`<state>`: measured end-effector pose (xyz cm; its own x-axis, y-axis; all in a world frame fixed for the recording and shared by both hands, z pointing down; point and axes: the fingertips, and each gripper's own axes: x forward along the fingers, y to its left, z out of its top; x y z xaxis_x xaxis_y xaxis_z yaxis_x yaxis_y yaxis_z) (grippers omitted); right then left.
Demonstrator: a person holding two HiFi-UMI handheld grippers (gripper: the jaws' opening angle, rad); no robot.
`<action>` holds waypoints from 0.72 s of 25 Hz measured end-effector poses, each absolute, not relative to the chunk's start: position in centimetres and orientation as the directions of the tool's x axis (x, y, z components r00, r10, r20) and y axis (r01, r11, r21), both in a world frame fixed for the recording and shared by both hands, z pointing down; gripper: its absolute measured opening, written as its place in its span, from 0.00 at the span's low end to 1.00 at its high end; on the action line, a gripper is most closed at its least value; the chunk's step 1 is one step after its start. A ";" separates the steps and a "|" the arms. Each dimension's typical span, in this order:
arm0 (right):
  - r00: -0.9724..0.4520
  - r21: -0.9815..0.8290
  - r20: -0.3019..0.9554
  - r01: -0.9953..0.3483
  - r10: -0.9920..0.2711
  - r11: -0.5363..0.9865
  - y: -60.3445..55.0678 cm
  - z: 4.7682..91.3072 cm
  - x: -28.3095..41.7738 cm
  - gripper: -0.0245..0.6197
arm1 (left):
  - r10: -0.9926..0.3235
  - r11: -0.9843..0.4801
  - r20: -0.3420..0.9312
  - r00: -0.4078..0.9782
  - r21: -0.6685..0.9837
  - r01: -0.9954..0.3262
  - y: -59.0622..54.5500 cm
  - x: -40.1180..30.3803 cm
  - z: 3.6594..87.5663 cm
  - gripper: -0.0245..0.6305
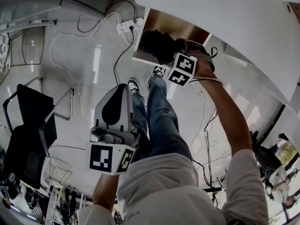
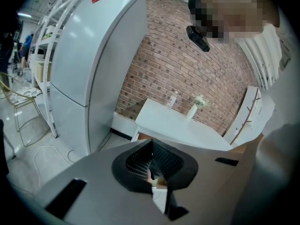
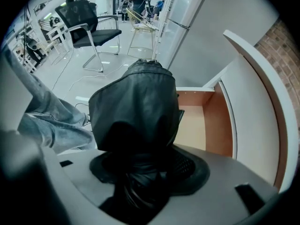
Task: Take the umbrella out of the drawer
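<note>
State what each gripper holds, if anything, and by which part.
The right gripper clamps the black folded fabric umbrella by the bunched fabric at its near end. The left gripper holds nothing.

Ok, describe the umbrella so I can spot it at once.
Find the white table; its drawer stands open beneath, pale wood inside. At that drawer the right gripper clamps the umbrella: a folded black bundle of crinkled fabric, the only dark soft thing against the wood.
</note>
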<state>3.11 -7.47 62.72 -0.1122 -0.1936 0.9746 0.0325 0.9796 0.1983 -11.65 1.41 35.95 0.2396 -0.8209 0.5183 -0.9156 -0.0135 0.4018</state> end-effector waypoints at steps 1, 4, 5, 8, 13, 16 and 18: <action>-0.113 0.200 0.974 0.029 -0.195 0.979 -7.5 62.4 3.1 0.44 | -0.821 -0.017 0.516 0.242 0.403 -0.915 1.5 -11.6 35.7 0.06; -0.112 0.203 0.973 0.016 -0.200 0.979 -7.5 61.6 3.2 0.44 | -0.824 -0.022 0.511 0.247 0.407 -0.913 1.5 -11.5 35.1 0.06; -0.113 0.204 0.973 0.010 -0.202 0.979 -7.5 61.4 3.2 0.44 | -0.824 -0.023 0.509 0.248 0.408 -0.913 1.6 -11.5 35.0 0.06; -0.120 0.204 0.972 -0.006 -0.204 0.979 -7.3 60.5 3.1 0.44 | -0.826 -0.029 0.504 0.252 0.409 -0.912 1.7 -11.5 34.4 0.06; -0.129 0.198 0.972 -0.011 -0.197 0.980 -6.1 58.7 2.9 0.44 | -0.832 -0.033 0.492 0.257 0.418 -0.908 2.0 -11.6 33.2 0.06; -0.132 0.199 0.971 -0.018 -0.200 0.980 -5.5 57.6 3.2 0.44 | -0.836 -0.038 0.483 0.260 0.422 -0.906 2.1 -11.3 32.5 0.06; -0.132 0.203 0.970 -0.022 -0.204 0.979 -5.3 57.0 3.5 0.44 | -0.839 -0.045 0.477 0.264 0.421 -0.906 2.3 -11.1 31.9 0.06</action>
